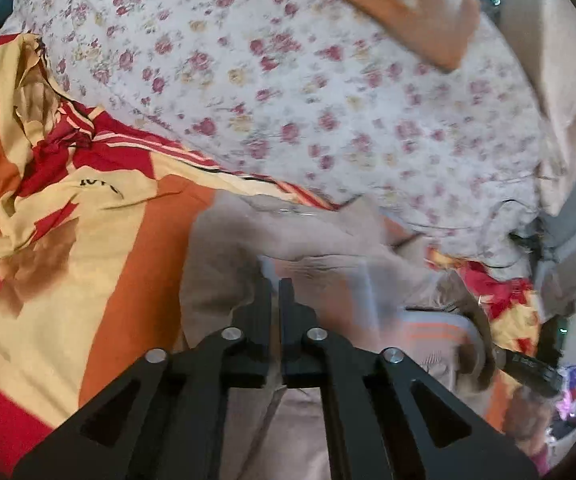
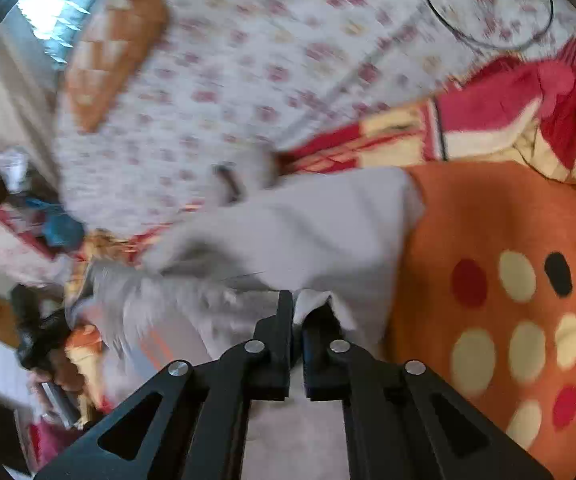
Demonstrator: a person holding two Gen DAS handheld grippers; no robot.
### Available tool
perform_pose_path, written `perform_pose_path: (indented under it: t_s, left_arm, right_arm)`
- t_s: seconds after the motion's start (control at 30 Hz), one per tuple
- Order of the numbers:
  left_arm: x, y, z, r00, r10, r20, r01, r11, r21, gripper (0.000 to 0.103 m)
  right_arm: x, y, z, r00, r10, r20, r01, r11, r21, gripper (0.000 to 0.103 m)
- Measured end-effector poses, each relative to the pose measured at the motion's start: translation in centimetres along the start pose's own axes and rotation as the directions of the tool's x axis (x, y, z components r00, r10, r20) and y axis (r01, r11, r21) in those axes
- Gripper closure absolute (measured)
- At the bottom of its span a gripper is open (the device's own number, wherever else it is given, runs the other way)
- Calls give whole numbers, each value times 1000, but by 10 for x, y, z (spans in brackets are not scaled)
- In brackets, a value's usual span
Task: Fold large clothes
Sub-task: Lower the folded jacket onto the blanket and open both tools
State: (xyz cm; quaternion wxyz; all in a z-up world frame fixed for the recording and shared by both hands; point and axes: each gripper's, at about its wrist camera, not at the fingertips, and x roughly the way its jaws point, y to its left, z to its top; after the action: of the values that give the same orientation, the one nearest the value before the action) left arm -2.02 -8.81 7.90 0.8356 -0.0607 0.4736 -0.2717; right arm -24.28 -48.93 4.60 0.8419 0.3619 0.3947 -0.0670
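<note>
- Beige, soft cloth garment is the thing to fold; it hangs and lies between the two grippers, above an orange, red and cream patterned bed cover, with a white quilt with small pink flowers behind it.
- The left gripper has its jaws almost closed, and a fold of the beige cloth passes between them, so it is judged to be clenched on the garment.
- The right gripper is also clenched; a small tuft of the pale cloth stands out between its fingers, so it grasps an edge or corner of the same garment.
- Both pictures are blurred, so which part of the garment each claw holds cannot be told.
- The step in hand seems to be carrying one edge of the garment across for a fold.
- To do it well, both claws should keep firm pressure, because only a little cloth is pinched on the right side and it could slip out.
- The two hands should travel together at the same height, so the held edge is straight and without a sag.
- The edge should come down onto the orange part with coloured dots, not onto the wrinkled red area.
- The thin black cable on the quilt should stay apart from the cloth.
</note>
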Motion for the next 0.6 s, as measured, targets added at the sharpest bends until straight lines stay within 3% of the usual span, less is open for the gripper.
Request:
perform_pose_path:
  t_s: [0.07, 0.1, 0.13, 0.3, 0.37, 0.47, 0.5, 0.6]
  left_arm:
    - [3, -2, -1, 1000, -2, -21, 3, 999, 33, 57]
    - [3, -3, -2, 1000, -11, -28, 12, 999, 42, 36]
    - [-1, -1, -3, 999, -28, -30, 29, 998, 53, 33]
    - [-16, -2, -2, 998, -39, -40, 42, 995, 96, 21]
    - [-14, -4, -3, 996, -69, -65, 76, 990, 116, 19]
    - [1, -5, -11, 987, -81, -137, 98, 988, 122, 19]
    - [9, -7, -16, 984, -69, -165, 92, 987, 133, 19]
    - [27, -12, -24, 978, -26, -207, 59, 986, 153, 19]
  right_arm:
    - [3, -5, -2, 1000, 19, -3, -19, 1000, 1, 92]
    - [-3, -2, -4, 1000, 27, 8, -27, 999, -22, 84]
    - [-10, 3, -6, 1000, 22, 15, -21, 998, -61, 71]
    - [-47, 39, -20, 995, -46, 93, 70, 961, -269, 37]
    - [-59, 53, -28, 993, 16, 119, 27, 936, -352, 36]
    - [-59, 69, -39, 995, 67, 77, -25, 891, -453, 32]
    - [-52, 71, -40, 997, 45, 66, -8, 881, -473, 32]
    - [-6, 80, -34, 991, -132, 36, 131, 837, -531, 34]
